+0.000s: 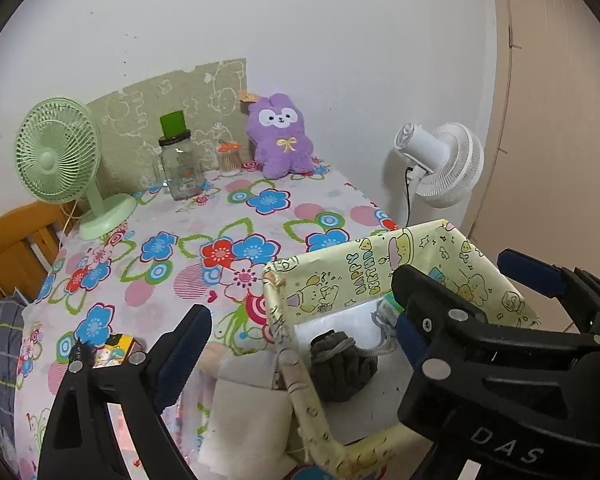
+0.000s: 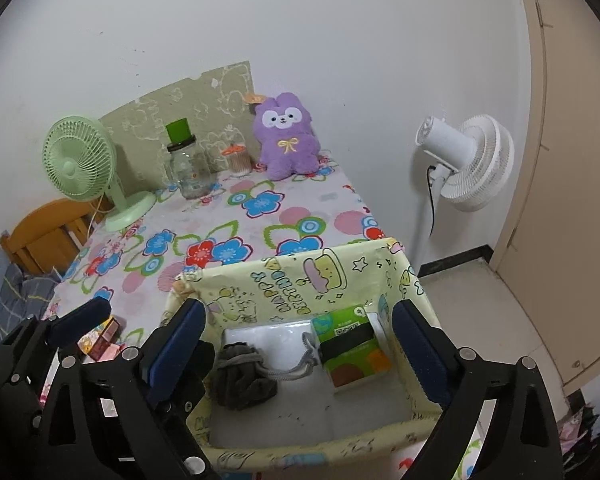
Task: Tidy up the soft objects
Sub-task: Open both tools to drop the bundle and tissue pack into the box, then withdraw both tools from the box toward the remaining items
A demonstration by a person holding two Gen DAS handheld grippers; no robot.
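- my right gripper (image 2: 300, 344) hangs nearest, straight over the paper-wrapped box (image 2: 300, 276), its jaws spread wide and holding nothing.
- my left gripper (image 1: 300, 320) is just to its left, jaws equally wide and empty, straddling the box's left wall.
- inside the box lie a dark grey bundled cloth (image 2: 244, 376) at the left, a grey cord (image 2: 296, 368) in the middle and a green tissue pack (image 2: 352, 348) at the right.
- a cream folded cloth (image 1: 240, 404) lies on the floral tablecloth (image 1: 204, 240) just left of the box; i judge it light and floppy, so i'd pinch a thick fold near its middle rather than a loose edge.
- the purple plush bunny (image 1: 280, 140) sits at the far end against the wall, well apart from the box; it looks squashy and light, best taken around the body.
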